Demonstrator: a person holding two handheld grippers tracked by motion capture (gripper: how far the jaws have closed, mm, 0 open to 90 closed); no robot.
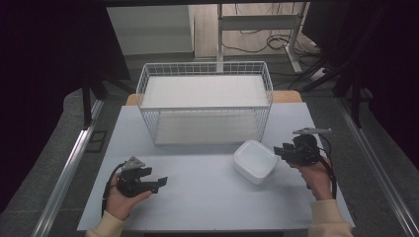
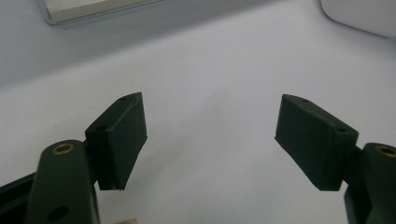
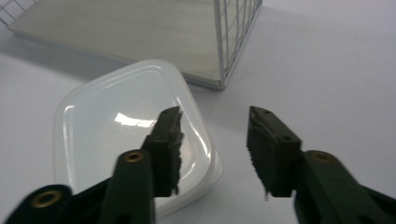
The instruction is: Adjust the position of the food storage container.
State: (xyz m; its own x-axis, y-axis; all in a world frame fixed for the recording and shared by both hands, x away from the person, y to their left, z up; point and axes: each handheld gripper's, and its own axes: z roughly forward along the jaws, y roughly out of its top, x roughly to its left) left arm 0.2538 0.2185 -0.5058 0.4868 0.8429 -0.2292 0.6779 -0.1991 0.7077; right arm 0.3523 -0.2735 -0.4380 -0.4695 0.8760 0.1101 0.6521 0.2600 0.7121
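Observation:
A white, rounded-square lidded container (image 1: 255,160) lies on the pale table, right of centre. My right gripper (image 1: 279,150) hovers just right of it and points left toward it. In the right gripper view the container (image 3: 121,116) lies beyond the left jaw, and my right gripper (image 3: 215,140) stands partly open with only bare table in the gap. My left gripper (image 1: 157,177) rests low at the front left and points right, apart from the container. Its jaws (image 2: 210,135) are wide open with nothing between them, and the container's edge (image 2: 364,16) shows at the top right.
A white wire basket (image 1: 205,66) with a pale board inside stands at the back middle of the table (image 1: 197,207); its corner (image 3: 229,37) is just behind the container. Bare table lies between my two grippers. Metal rails run along both sides of the table.

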